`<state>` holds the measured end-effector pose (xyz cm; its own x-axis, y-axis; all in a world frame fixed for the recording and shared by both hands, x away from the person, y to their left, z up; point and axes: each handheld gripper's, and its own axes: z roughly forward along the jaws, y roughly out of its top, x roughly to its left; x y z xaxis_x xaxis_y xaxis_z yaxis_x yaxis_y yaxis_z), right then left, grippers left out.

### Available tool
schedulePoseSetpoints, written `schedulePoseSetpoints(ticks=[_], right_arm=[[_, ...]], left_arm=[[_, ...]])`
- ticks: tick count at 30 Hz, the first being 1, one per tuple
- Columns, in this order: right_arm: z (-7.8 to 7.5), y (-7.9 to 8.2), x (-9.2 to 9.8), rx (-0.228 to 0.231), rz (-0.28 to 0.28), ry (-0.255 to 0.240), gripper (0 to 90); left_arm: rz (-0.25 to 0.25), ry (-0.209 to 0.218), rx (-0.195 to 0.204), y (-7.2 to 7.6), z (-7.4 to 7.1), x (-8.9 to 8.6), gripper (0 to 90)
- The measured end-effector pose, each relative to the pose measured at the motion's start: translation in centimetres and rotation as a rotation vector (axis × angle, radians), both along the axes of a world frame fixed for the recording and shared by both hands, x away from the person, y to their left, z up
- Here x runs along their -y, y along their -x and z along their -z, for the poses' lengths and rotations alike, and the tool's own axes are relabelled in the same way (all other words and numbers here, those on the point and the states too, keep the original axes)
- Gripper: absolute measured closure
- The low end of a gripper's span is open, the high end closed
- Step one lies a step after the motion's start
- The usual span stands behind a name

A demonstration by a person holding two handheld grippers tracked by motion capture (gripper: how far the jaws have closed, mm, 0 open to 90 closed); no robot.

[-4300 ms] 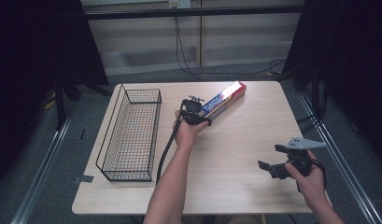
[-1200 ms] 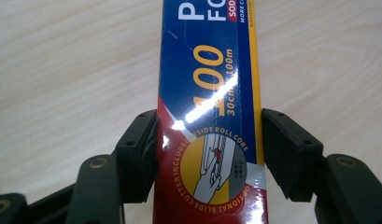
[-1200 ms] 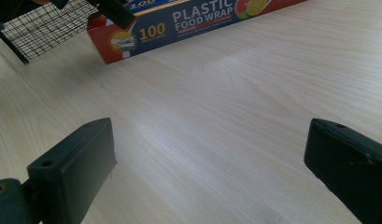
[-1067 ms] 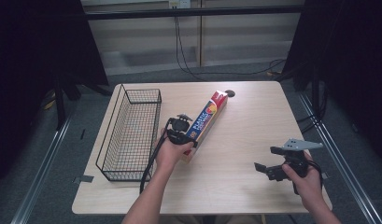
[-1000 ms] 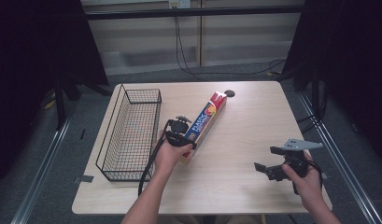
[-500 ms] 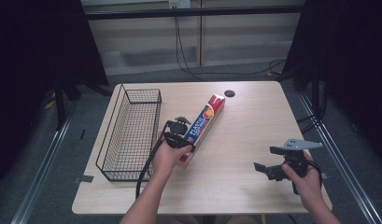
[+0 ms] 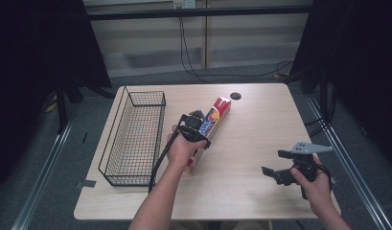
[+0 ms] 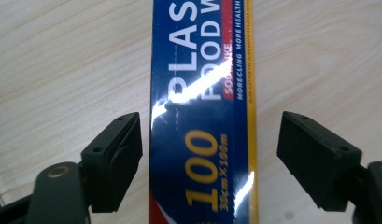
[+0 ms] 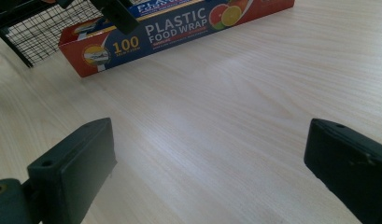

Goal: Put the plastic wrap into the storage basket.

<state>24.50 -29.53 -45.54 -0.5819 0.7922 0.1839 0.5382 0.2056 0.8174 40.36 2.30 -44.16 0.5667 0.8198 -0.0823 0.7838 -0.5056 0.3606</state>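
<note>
High view — left gripper (image 7: 197, 125): held in the left hand (image 7: 184, 149) over the middle of the table (image 7: 260, 110), directly above the box of plastic food wrap (image 7: 217, 111).
High view — box: lying flat and aslant under that gripper, its far end pointing past the jaws toward a small dark disc (image 7: 236, 96), its near end tucked under the hand.
High view — wire basket (image 7: 136, 136): just left of the left gripper, apart from the box.
High view — right gripper (image 7: 276, 166): well apart to the right, near the table's front edge, jaws spread, nothing between them.
Left gripper view — left gripper (image 8: 209, 158): jaws wide, straddling the box (image 8: 203, 112); one jaw almost against its side (contact not certain), the other standing off with bare wood between.
Left gripper view — box: between the jaws, running straight ahead, "100" printed nearest.
Right gripper view — right gripper (image 9: 207, 172): jaws wide apart over bare wood.
Right gripper view — box (image 9: 179, 29): well ahead of the jaws, lying crosswise — basket mesh (image 9: 44, 32) beyond it to the left.
</note>
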Motion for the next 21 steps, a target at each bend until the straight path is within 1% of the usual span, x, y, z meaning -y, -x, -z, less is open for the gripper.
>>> schedulePoseSetpoints(ticks=[1,2,3,4,5,6,8,9,10,12,13,14,15,16,17,18,19,20,21], right_arm=[[0.0,0.0,0.1,0.001,0.001,0.001,1.6],[0.0,0.0,0.1,0.002,0.002,-0.002,1.6],[0.0,0.0,0.2,0.004,0.003,-0.001,1.6],[0.0,0.0,0.2,0.003,0.002,-0.001,1.6],[0.0,0.0,0.3,0.001,0.004,-0.003,1.6],[0.0,0.0,0.3,0.002,0.006,-0.004,1.6],[0.0,0.0,0.4,0.001,0.006,-0.005,1.6],[0.1,0.0,0.4,0.002,0.007,-0.005,1.6],[0.0,0.0,0.4,0.000,0.008,-0.006,1.6],[0.0,-0.1,0.4,0.005,0.004,-0.004,1.6],[0.0,-0.1,0.4,0.004,0.004,-0.006,1.6],[0.0,-0.1,0.4,0.003,0.009,-0.008,1.6],[0.0,-0.1,0.4,0.003,0.009,-0.008,1.6],[0.0,-0.1,0.4,0.002,0.009,-0.008,1.6],[0.0,-0.1,0.4,0.002,0.011,-0.006,1.6],[0.0,-0.1,0.4,0.000,0.009,-0.006,1.6],[0.0,-0.1,0.4,0.002,0.009,-0.006,1.6],[0.0,-0.1,0.4,0.004,0.007,-0.007,1.6],[0.0,-0.1,0.4,0.005,0.008,-0.007,1.6]], left_arm=[[-0.001,-0.004,-0.002,-0.2,0.2,0.1,20.6],[-0.003,-0.002,0.013,-0.4,0.4,0.2,19.5],[0.000,-0.008,0.014,-0.7,0.5,0.2,18.9],[-0.009,-0.003,0.008,-0.9,0.6,0.3,18.9],[-0.011,0.000,0.016,-1.1,0.8,0.5,18.9],[-0.016,-0.003,0.008,-1.2,0.8,0.6,18.9],[-0.021,-0.001,0.021,-1.5,0.9,1.0,18.9],[-0.018,0.002,0.021,-1.6,1.0,1.1,18.9],[-0.006,-0.007,0.005,-1.7,1.1,1.2,18.9],[0.004,0.004,0.011,-1.8,1.4,1.6,18.9],[0.007,-0.001,0.002,-1.9,1.5,1.6,18.9],[-0.002,0.005,-0.003,-1.9,1.7,1.7,19.0],[0.009,0.002,0.000,-2.1,1.8,1.7,19.7],[0.008,-0.002,0.008,-2.1,1.9,1.8,20.3],[0.017,-0.001,0.009,-2.3,1.9,1.8,20.5],[0.012,0.000,0.006,-2.3,2.0,1.9,21.0],[0.022,-0.006,0.007,-2.4,2.0,1.9,22.2],[0.022,-0.003,0.009,-2.4,2.0,1.9,22.7],[0.026,-0.008,0.011,-2.4,2.0,1.9,25.1]])
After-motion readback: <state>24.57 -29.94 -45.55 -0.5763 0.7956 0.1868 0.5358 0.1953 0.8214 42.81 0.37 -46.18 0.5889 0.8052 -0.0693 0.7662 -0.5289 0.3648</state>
